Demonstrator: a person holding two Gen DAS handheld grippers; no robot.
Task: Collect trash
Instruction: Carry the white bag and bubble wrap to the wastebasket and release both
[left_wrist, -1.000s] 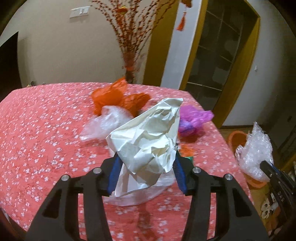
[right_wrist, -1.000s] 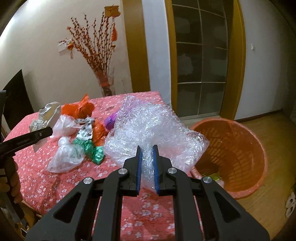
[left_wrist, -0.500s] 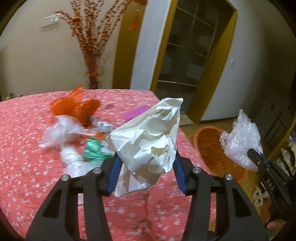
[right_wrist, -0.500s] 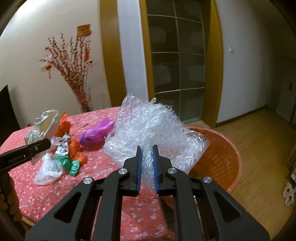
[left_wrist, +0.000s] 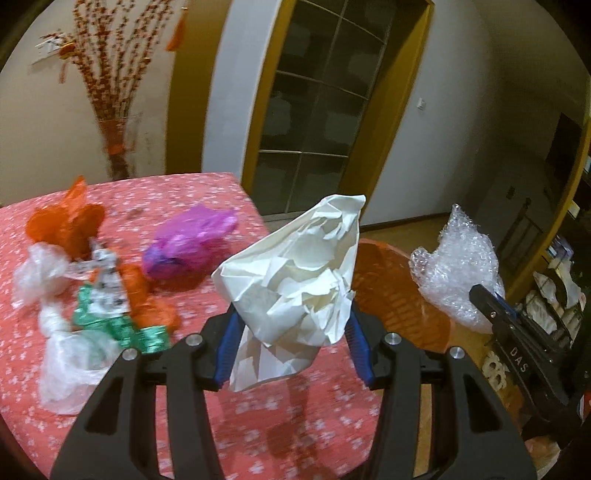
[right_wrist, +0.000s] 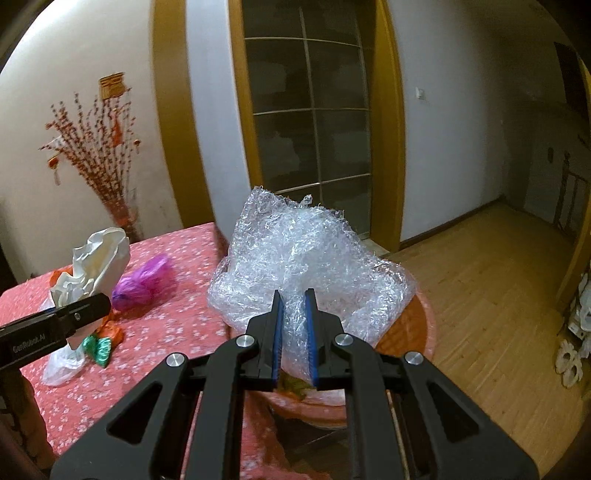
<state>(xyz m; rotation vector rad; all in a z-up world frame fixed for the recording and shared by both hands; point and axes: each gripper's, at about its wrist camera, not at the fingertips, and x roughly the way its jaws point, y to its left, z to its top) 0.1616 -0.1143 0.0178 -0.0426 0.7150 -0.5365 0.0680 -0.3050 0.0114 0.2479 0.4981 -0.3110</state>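
Left fingers (left_wrist: 291, 343) clamping crumpled white paper (left_wrist: 295, 280), right fingers (right_wrist: 294, 332) pinching clear bubble wrap (right_wrist: 306, 258)

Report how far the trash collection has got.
Done: some scraps already lie in the orange basket. In hand: the left hand-held gripper grips crumpled white paper; the right hand-held gripper pinches bubble wrap over the basket. Left on the table: purple bag, orange bags, clear bags, green wrapper.

Cream-white crumpled paper wad (left_wrist: 295, 280); clear bubble-wrap bundle (right_wrist: 303, 258); orange plastic basket (left_wrist: 391, 295) at 3 o'clock of the paper; red tablecloth (left_wrist: 177, 199) with white flower print; purple plastic bag (left_wrist: 188, 243); green foil wrapper (left_wrist: 122, 325).
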